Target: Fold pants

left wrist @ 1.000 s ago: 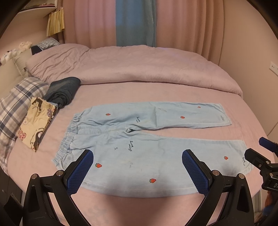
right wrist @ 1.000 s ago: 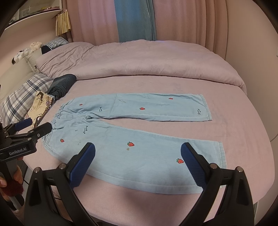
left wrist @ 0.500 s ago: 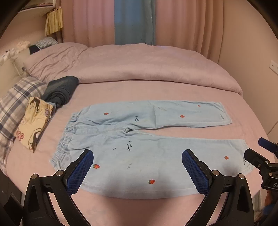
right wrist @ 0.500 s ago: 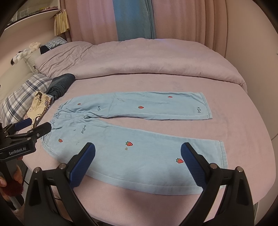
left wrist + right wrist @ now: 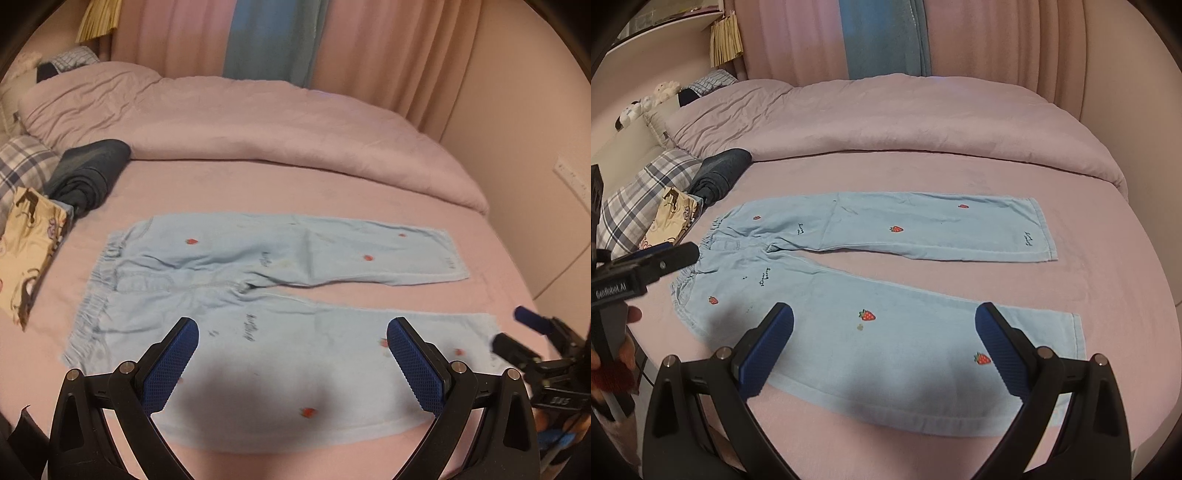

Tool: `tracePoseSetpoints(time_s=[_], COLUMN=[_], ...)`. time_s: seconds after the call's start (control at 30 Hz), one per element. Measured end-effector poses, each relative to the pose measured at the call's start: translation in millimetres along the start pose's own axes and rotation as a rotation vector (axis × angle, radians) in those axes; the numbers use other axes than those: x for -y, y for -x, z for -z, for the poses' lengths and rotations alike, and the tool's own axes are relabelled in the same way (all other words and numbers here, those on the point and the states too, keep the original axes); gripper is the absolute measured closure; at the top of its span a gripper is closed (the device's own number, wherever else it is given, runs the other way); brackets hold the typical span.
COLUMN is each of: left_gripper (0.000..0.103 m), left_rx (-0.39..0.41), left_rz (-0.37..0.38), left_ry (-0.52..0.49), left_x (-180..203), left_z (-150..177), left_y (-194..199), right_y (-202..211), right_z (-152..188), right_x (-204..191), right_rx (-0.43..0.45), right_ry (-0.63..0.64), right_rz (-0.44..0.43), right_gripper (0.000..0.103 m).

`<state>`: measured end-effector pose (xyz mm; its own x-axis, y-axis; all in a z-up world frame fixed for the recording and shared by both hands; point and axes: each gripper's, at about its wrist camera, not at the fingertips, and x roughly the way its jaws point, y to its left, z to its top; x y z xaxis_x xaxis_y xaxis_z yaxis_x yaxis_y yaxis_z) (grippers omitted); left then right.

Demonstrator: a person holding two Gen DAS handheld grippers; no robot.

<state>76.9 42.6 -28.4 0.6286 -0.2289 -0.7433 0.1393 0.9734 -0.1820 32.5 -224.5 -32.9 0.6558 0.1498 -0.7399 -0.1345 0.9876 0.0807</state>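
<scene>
Light blue pants point(image 5: 258, 295) with red strawberry prints lie flat on the pink bed sheet point(image 5: 295, 184), waistband to the left, both legs spread to the right. They also show in the right wrist view point(image 5: 886, 280). My left gripper point(image 5: 291, 350) is open and empty, hovering over the near leg's front edge. My right gripper point(image 5: 884, 343) is open and empty above the near leg. Each gripper shows at the edge of the other's view: the right one point(image 5: 524, 339) at the right, the left one point(image 5: 665, 258) at the left.
A folded dark garment point(image 5: 88, 173), a cream cartoon-print item point(image 5: 26, 236) and a plaid pillow point(image 5: 639, 199) lie at the bed's left. A bunched pink duvet point(image 5: 258, 122) fills the far side, pink curtains point(image 5: 979, 40) behind. A wall point(image 5: 535, 166) stands at right.
Both grippers have moved forward and lower toward the pants, so the pants look larger and the left view is motion-blurred. Both stay open; the pants have not moved.
</scene>
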Motion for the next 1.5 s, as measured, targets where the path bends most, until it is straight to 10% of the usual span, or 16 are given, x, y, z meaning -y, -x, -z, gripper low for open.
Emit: tracePoseSetpoints(time_s=[0.3, 0.63, 0.83, 1.0, 1.23, 1.37, 1.5], left_gripper=[0.002, 0.002, 0.002, 0.003, 0.03, 0.058, 0.081], left_rx=[-0.04, -0.164, -0.246, -0.296, -0.357, -0.352, -0.321], left_rz=[-0.12, -0.129, -0.05, -0.057, -0.077, -0.136, -0.168], left_ry=[-0.073, 0.062, 0.061, -0.132, -0.14, -0.18, -0.162], left_x=[-64, -161, -176, -141, -146, -147, -163], left_z=[-41, -95, -107, -111, -107, -99, -101], left_y=[-60, -140, -175, -194, -211, -202, -190], right_y=[-63, -187, -244, -269, -312, -320, -309], right_z=[-29, -100, -142, -159, -150, -138, -127], right_x=[5, 13, -1, -26, -36, -43, -53], right_rx=[-0.041, -0.148, -0.198, -0.206, -0.353, -0.385, -0.347], right_ry=[0.061, 0.171, 0.219, 0.301, 0.382, 0.471, 0.564], right_rz=[-0.055, -0.093, -0.156, -0.251, -0.265, -0.21, -0.183], right_gripper=[0.005, 0.016, 0.023, 0.029, 0.045, 0.092, 0.102])
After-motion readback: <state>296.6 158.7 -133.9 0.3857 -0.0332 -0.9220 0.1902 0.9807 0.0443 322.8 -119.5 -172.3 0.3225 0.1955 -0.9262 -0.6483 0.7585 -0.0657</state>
